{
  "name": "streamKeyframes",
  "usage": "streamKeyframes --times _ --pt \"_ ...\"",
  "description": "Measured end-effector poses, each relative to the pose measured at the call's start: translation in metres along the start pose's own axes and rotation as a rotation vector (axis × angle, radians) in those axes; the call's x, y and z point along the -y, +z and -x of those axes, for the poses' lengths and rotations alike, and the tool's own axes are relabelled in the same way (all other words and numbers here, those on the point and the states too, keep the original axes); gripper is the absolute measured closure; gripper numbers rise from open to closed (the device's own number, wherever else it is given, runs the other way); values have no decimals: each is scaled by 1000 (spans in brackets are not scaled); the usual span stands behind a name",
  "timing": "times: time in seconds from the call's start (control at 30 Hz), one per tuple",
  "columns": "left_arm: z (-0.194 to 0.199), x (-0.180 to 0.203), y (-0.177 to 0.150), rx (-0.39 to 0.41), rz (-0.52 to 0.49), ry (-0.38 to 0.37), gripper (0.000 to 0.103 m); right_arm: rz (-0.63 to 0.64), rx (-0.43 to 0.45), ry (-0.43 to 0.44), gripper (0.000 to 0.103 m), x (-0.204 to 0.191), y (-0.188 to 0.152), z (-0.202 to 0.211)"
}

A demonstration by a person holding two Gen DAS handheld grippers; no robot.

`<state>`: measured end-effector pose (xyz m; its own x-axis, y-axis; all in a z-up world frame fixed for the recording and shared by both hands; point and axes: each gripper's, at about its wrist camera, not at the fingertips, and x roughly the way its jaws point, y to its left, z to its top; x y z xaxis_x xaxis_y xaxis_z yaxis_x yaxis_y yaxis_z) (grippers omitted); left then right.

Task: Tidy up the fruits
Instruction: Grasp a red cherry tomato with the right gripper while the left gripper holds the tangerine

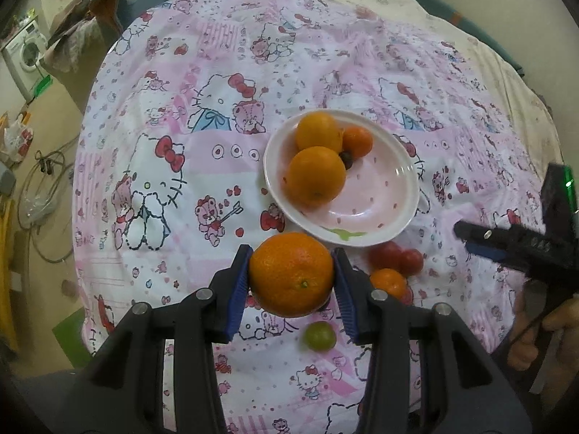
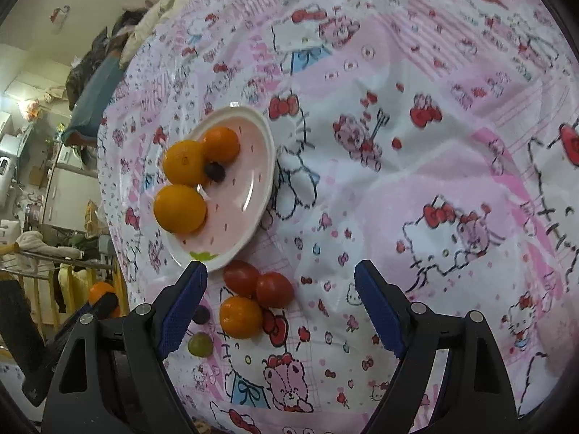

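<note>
My left gripper (image 1: 291, 275) is shut on a large orange (image 1: 291, 275) and holds it above the cloth, just in front of the pink plate (image 1: 376, 199). The plate holds two oranges (image 1: 314, 175), a small tangerine (image 1: 357, 141) and a dark grape (image 1: 347, 157). On the cloth lie two red tomatoes (image 2: 258, 284), a small tangerine (image 2: 240, 316), a green grape (image 2: 200, 344) and a dark grape (image 2: 201, 314). My right gripper (image 2: 280, 311) is open and empty, above the tomatoes and tangerine, near the plate (image 2: 249, 195).
The pink Hello Kitty cloth (image 1: 181, 181) covers a round table. Its left edge drops to a floor with cables (image 1: 43, 188) and a washing machine (image 1: 25, 54). The right gripper and the hand holding it show at the right of the left wrist view (image 1: 514, 242).
</note>
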<state>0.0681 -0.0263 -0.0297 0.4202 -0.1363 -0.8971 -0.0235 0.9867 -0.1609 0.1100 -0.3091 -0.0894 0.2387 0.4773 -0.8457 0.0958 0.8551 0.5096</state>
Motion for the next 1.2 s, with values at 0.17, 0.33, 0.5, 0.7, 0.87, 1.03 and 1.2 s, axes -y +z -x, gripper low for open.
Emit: streamKeyframes --times 0.17,0.33,0.5,0.7,0.87,1.03,1.2 --pt "-1 -4 0 -21 41 -39 64 29 -92 18 33 -9 -6 -24" --pt "1 -3 -1 -22 50 -56 64 109 -163 -32 55 -28 -14 -54" --pt "0 -8 -2 -29 65 -56 64 180 -178 -121 68 -31 -15 -67" --pt "-3 -8 -2 -35 64 -47 64 217 -156 -123 72 -34 -17 -57" --pt "-8 -9 -5 -41 60 -21 64 219 -123 -104 72 -35 -17 -45" --pt "-12 -9 -4 -49 64 -17 64 206 -80 -82 72 -30 -15 -27" --pt "-17 4 -3 -48 30 -6 64 185 -1 -37 72 -25 -10 -2"
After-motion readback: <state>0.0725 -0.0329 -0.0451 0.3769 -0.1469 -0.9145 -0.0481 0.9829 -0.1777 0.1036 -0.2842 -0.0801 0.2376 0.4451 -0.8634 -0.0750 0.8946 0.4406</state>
